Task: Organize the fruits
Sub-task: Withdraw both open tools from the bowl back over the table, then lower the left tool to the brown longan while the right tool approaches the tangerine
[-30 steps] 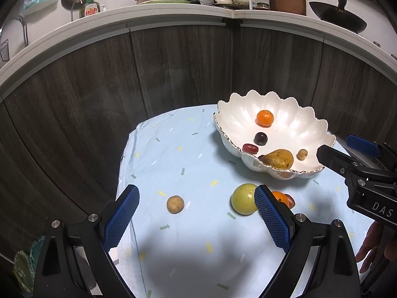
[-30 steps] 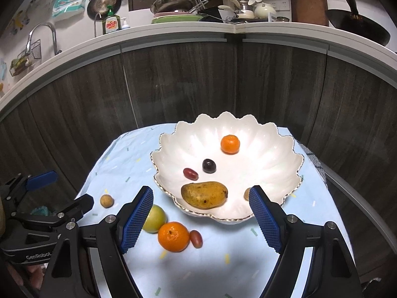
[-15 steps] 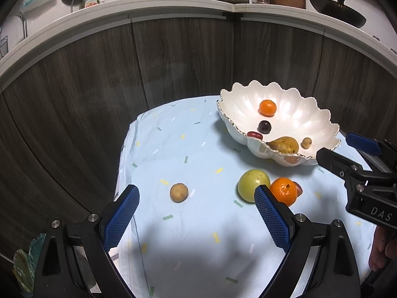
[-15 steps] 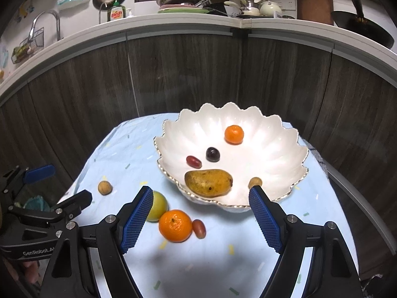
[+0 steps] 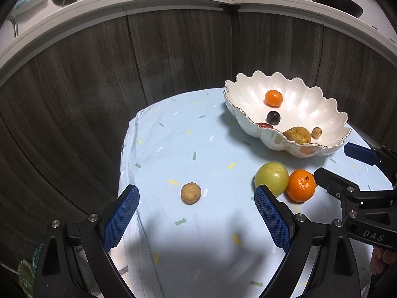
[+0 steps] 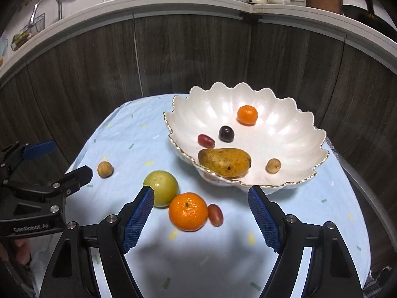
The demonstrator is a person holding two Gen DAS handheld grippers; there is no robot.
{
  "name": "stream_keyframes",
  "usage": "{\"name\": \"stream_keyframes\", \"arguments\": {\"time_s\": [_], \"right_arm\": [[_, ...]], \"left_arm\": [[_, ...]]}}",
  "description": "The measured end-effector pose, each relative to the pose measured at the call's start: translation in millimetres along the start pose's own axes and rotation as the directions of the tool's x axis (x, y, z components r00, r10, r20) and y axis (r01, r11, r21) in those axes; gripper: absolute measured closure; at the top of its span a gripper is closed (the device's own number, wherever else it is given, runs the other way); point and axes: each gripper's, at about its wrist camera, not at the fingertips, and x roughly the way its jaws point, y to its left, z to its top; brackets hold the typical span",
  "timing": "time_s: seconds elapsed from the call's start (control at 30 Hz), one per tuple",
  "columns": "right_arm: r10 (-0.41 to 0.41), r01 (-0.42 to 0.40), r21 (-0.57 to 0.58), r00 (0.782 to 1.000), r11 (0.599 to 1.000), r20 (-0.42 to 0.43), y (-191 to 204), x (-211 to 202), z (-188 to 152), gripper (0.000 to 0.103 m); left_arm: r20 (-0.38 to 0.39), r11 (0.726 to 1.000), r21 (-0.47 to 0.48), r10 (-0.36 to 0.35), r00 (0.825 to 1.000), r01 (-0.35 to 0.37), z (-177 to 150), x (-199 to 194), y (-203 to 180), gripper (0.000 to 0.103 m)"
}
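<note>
A white scalloped bowl (image 6: 297, 129) (image 5: 322, 114) holds a mandarin, a dark grape, a red grape, a mango (image 6: 224, 161) and a small brown fruit. On the blue cloth lie a green apple (image 6: 162, 186) (image 5: 271, 177), an orange (image 6: 188, 211) (image 5: 300, 185), a red grape (image 6: 215, 214) and a small brown fruit (image 5: 190, 193) (image 6: 105, 169). My right gripper (image 6: 201, 219) (image 5: 333, 161) hovers over the orange and grape; its jaws are closing, and the pads touch neither fruit. My left gripper (image 5: 196, 216) (image 6: 59, 160) is open, just short of the small brown fruit.
The cloth-covered table (image 5: 173, 129) is small and rounded, with dark wood cabinet fronts (image 6: 99, 74) close behind it. A white counter (image 6: 188, 2) above carries dishes, pans and a sink. A person's fingers (image 5: 378, 260) show at the right edge.
Both grippers have come down and closer to the loose fruits, which now sit lower and larger in each view. The fruits themselves have not moved.
</note>
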Motion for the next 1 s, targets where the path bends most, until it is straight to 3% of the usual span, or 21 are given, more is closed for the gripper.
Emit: {"name": "stream_keyframes", "arguments": {"time_s": [0.63,1.0], "right_arm": [[0.003,-0.003,0.001,0.998,1.0,-0.064,12,27,-12,0.04],[0.003,-0.002,0.016,0.996,1.0,-0.094,13,43,-15,0.041]], "left_arm": [[-0.061,1.0,0.028,0.003,0.998,-0.001,-4,33,14,0.009],[-0.092,0.999,0.038,0.009,0.996,-0.006,-7,53,20,0.021]]}}
